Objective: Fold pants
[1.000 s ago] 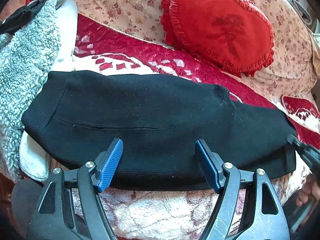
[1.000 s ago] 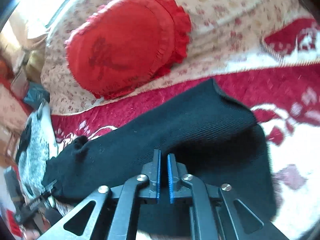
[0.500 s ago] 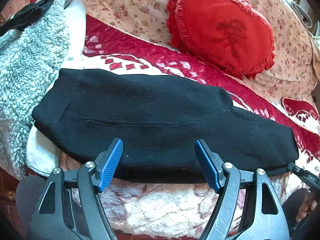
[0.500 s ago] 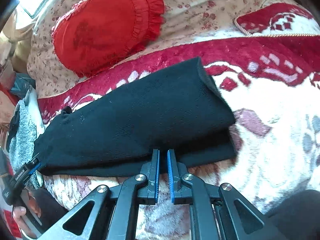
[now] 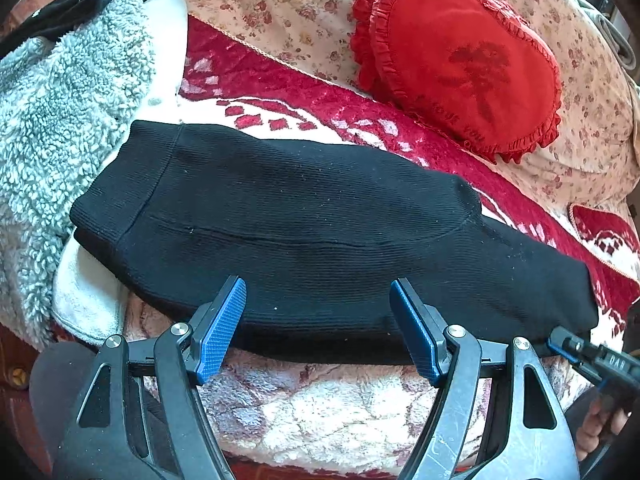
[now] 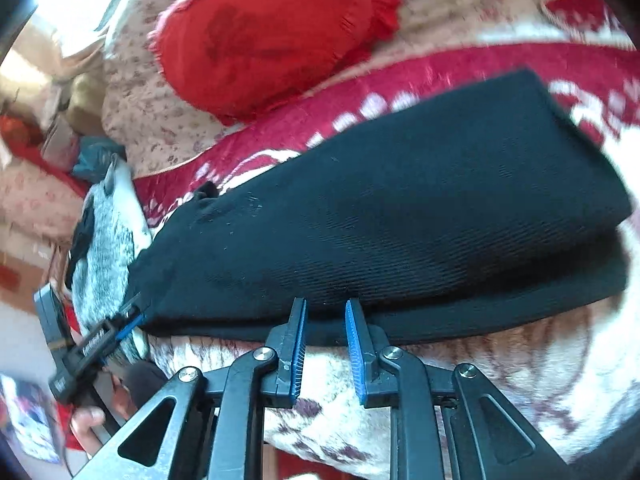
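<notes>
The black knit pants [image 5: 320, 220] lie folded lengthwise across a red-and-white blanket [image 5: 340, 408], waistband end to the left. My left gripper [image 5: 318, 312] hovers open over their near edge, blue pads wide apart with nothing pressed between them. In the right wrist view the same pants [image 6: 400, 208] stretch from lower left to upper right. My right gripper [image 6: 326, 308] sits at their near edge with its jaws opening; the pads are a little apart and grip no cloth. Each gripper also shows in the other's view: the right gripper [image 5: 580, 354] and the left gripper [image 6: 96, 340].
A red heart-shaped cushion [image 5: 460, 60] leans on the floral cover [image 5: 280, 8] behind the pants. A grey fleece garment [image 5: 60, 120] is heaped at the pants' left end. A hand [image 6: 88, 420] holds the left gripper's handle.
The right gripper's jaws, shut before, have parted a little. It drew back from over the pants to their near edge. The left gripper has stayed open and almost still.
</notes>
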A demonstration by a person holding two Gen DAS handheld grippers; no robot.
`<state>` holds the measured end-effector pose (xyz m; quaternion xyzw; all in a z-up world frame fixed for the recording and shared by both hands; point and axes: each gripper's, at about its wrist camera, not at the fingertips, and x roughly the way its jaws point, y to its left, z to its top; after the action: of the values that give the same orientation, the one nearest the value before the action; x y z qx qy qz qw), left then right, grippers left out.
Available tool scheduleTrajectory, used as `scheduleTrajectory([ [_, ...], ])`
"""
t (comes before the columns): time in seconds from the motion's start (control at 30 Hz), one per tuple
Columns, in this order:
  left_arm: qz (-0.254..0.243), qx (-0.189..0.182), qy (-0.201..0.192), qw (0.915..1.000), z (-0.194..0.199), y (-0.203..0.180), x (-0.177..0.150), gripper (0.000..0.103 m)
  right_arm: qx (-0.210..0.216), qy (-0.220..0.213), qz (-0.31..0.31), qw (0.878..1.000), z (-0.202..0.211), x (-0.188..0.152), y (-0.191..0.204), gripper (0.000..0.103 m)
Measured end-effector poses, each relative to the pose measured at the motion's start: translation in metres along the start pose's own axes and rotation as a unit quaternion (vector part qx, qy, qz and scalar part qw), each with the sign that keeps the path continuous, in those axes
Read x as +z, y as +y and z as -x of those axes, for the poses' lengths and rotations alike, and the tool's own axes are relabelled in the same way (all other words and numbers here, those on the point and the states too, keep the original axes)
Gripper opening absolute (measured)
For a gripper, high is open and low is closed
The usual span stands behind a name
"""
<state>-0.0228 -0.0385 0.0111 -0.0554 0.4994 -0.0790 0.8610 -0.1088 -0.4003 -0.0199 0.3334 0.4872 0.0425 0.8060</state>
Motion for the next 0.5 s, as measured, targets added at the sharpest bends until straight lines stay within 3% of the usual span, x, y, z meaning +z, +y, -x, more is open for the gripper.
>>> scheduleTrajectory([
  [0.2,-0.006,-0.001,0.001,1.0,0.0,-0.005,-0.002,0.075,0.058,-0.032,-0.077,0.995,0.002,0.007,-0.019,0.018],
  [0.33,-0.011,-0.002,0.001,0.9999,0.002,-0.006,-0.003,0.075,0.068,-0.044,-0.098,0.992,0.002,0.004,-0.02,0.019],
  [0.43,-0.005,0.001,-0.002,1.0,0.003,-0.002,-0.001,0.075,0.065,-0.036,-0.077,0.994,0.01,-0.001,-0.018,0.032],
  [0.5,0.004,-0.003,0.0,1.0,0.002,0.0,0.0,0.075,0.052,-0.032,-0.072,0.996,0.013,-0.006,-0.016,0.034],
])
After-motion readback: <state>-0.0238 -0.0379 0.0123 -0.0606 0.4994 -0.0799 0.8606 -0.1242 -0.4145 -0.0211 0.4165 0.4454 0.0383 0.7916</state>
